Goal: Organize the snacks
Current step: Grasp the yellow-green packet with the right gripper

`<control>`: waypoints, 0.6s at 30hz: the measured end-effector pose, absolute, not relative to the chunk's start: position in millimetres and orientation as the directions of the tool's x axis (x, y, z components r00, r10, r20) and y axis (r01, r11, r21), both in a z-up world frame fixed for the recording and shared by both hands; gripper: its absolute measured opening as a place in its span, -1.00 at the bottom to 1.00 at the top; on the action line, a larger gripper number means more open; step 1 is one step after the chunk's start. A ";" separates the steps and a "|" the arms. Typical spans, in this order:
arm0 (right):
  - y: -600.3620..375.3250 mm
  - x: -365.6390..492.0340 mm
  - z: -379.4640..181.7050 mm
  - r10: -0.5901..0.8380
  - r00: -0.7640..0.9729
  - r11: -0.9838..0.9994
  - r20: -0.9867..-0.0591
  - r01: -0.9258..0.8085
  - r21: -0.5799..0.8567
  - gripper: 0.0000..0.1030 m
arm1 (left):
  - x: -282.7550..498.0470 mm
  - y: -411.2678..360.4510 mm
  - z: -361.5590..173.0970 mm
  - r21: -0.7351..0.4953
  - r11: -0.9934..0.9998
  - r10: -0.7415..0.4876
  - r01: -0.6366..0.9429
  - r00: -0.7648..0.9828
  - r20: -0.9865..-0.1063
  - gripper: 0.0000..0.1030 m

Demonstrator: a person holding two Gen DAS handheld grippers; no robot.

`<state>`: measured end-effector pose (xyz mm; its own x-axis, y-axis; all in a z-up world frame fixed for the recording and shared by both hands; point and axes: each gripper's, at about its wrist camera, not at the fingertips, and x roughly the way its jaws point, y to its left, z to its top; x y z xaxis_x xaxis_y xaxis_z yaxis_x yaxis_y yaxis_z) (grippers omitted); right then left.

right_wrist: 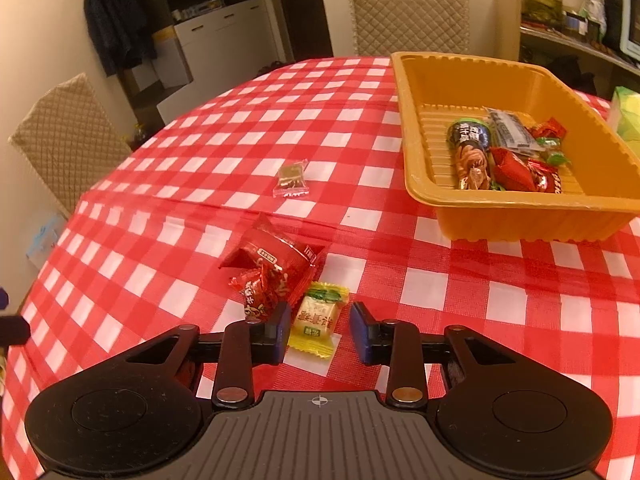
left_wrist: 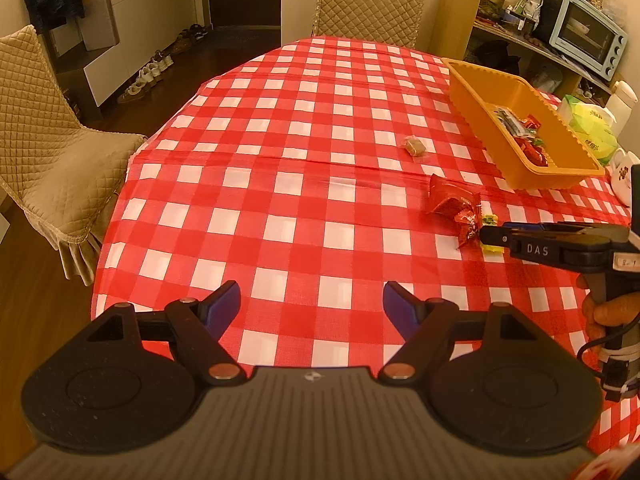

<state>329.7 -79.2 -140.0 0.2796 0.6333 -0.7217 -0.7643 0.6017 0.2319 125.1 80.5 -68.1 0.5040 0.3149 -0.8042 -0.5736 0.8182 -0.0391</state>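
Observation:
An orange tray (right_wrist: 412, 120) holding several wrapped snacks stands on the red checked table at the right; it also shows in the left wrist view (left_wrist: 472, 92). My right gripper (right_wrist: 320, 330) is open, low over the cloth, with a yellow-green candy (right_wrist: 318, 316) between its fingers. Red snack packets (right_wrist: 272, 268) lie just left of it, also in the left wrist view (left_wrist: 454, 204). A small brown candy (right_wrist: 292, 178) lies farther out, also in the left wrist view (left_wrist: 414, 146). My left gripper (left_wrist: 312, 306) is open and empty above the table's near side. The right gripper (left_wrist: 492, 236) shows from the side there.
Quilted chairs stand at the far end (left_wrist: 370, 0) and at the left (left_wrist: 52, 128). A shelf with a toaster oven (left_wrist: 586, 36) and jars is at the right. A green tissue pack (left_wrist: 592, 128) and a white cup (left_wrist: 624, 176) sit by the tray.

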 end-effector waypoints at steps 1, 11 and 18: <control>-79.7 329.8 -141.0 0.633 0.281 0.599 -0.721 -0.768 0.227 -0.33 | 126.5 80.0 -68.2 -0.039 0.819 0.315 -0.573 0.503 -0.805 0.48; -85.2 337.3 -139.8 0.619 0.299 0.587 -0.727 -0.790 0.175 -0.34 | 144.3 75.0 -71.3 -0.037 0.832 0.300 -0.553 0.506 -0.809 0.48; -79.9 337.0 -139.5 0.625 0.290 0.541 -0.724 -0.830 0.135 -0.34 | 153.2 71.1 -73.6 -0.032 0.839 0.292 -0.543 0.499 -0.816 0.48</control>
<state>337.0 -79.9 -139.5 0.2902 0.6254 -0.7244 -0.8301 0.5411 0.1346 153.2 71.1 -73.6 0.4993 0.2924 -0.8156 -0.5431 0.8391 -0.0317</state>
